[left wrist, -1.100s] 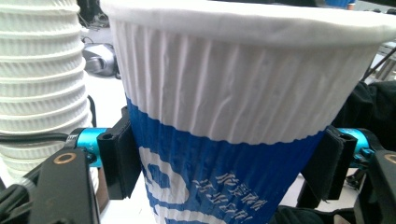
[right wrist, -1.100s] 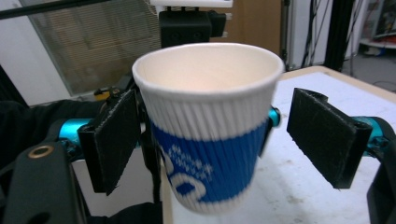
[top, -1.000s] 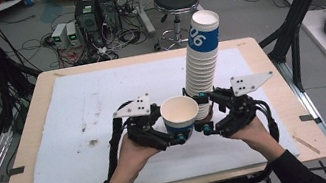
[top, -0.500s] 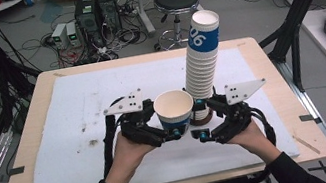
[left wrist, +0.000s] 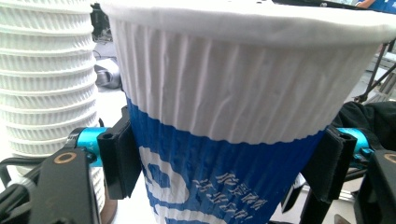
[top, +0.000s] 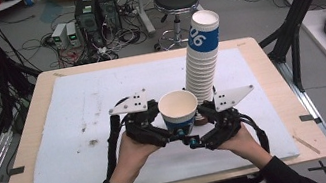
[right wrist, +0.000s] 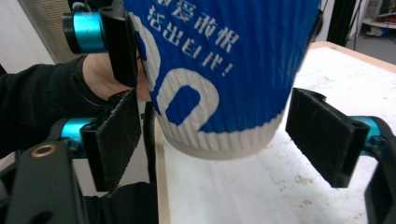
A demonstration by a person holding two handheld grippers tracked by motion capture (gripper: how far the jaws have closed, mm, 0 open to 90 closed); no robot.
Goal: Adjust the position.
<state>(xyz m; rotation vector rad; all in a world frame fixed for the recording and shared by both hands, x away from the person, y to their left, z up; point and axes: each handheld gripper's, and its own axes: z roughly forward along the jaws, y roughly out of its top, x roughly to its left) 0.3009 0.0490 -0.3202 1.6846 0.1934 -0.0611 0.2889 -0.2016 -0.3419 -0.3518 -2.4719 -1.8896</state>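
A blue and white ribbed paper cup is held upright above the white mat, with my left gripper shut on its blue lower half. In the left gripper view both pads press on the cup. My right gripper reaches in from the right at the cup's base. Its jaws have just been closing. In the right gripper view its pads stand either side of the cup's bottom with a gap on each side. A tall stack of the same cups stands right behind.
The white mat covers a wooden table and has a few dark marks at the left. Beyond the table's far edge are a black stool, computer boxes and cables on the floor.
My right gripper has moved down and left toward the cup's base, and its jaws have narrowed around it. The left gripper and the cup have stayed in place.
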